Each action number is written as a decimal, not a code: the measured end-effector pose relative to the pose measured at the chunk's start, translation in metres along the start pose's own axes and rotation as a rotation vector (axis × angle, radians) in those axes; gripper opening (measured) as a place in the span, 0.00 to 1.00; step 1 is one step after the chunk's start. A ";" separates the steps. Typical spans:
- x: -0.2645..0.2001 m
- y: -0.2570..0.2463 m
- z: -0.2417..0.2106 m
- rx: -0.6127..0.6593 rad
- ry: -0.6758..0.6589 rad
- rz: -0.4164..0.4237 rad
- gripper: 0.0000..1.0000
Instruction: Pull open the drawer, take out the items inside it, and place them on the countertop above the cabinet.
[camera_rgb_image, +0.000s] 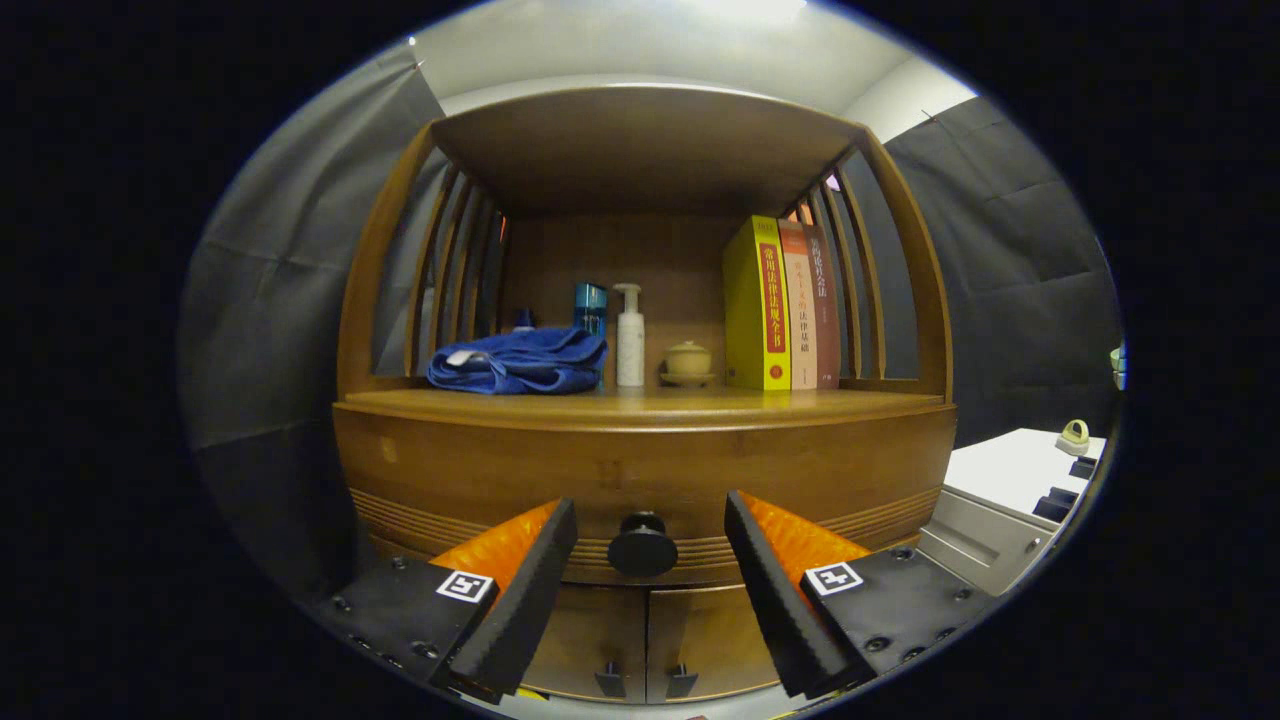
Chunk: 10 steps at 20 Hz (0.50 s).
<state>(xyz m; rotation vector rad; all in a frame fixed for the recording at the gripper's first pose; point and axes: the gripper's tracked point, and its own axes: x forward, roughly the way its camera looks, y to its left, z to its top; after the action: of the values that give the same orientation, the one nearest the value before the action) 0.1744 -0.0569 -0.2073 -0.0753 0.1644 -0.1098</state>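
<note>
Drawer (640, 470) sits shut at centre frame — gripper (650, 550) fingers spread wide either side of its black knob (642, 545), not touching; next, closing on it and pulling.

A folded dark blue cloth (519, 361) lies at the left of the wooden shelf. Just behind its right end stands a teal blue bottle (590, 305), and beside that a white pump bottle (630, 336). To the right of the pump bottle sits a small tan lidded cup on a saucer (688, 362). Three upright books follow, touching one another: a thick yellow book (758, 304), a cream-spined book (798, 305) and a brown-spined book (824, 306). Off to the right, a white table (1005, 467) holds a small pale object (1075, 437), possibly a tape dispenser.
</note>
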 end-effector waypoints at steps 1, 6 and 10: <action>0.006 0.000 -0.005 -0.002 0.011 -0.003 0.97; 0.030 -0.006 -0.023 -0.012 0.064 -0.028 0.82; 0.032 0.002 -0.024 -0.019 0.051 0.008 0.64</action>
<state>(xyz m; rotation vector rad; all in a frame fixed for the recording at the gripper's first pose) 0.2017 -0.0601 -0.2357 -0.0903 0.2168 -0.1021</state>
